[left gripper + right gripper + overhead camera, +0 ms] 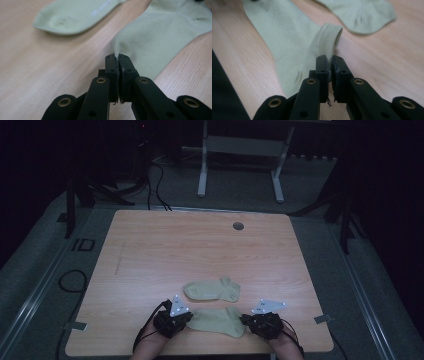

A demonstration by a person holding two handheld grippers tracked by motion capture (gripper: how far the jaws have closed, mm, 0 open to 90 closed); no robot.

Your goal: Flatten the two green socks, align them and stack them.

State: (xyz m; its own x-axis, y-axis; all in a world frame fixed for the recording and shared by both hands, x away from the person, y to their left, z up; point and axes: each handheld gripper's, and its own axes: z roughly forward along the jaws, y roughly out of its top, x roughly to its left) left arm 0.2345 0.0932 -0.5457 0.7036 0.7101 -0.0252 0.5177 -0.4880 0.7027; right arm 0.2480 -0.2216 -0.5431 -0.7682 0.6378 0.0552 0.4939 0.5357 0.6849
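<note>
Left claw is clenched on a thin pinch at the toe end of the near pale green cotton sock, right claw clamped on its ribbed cuff, the sock lying flat at the front of the light wooden desk. Risk: that left bite looks slim, hard to judge in the dim high view, so uneven lifting could slip it free. Just beyond lies the second matching pale green sock, which a dragged one could snag.
</note>
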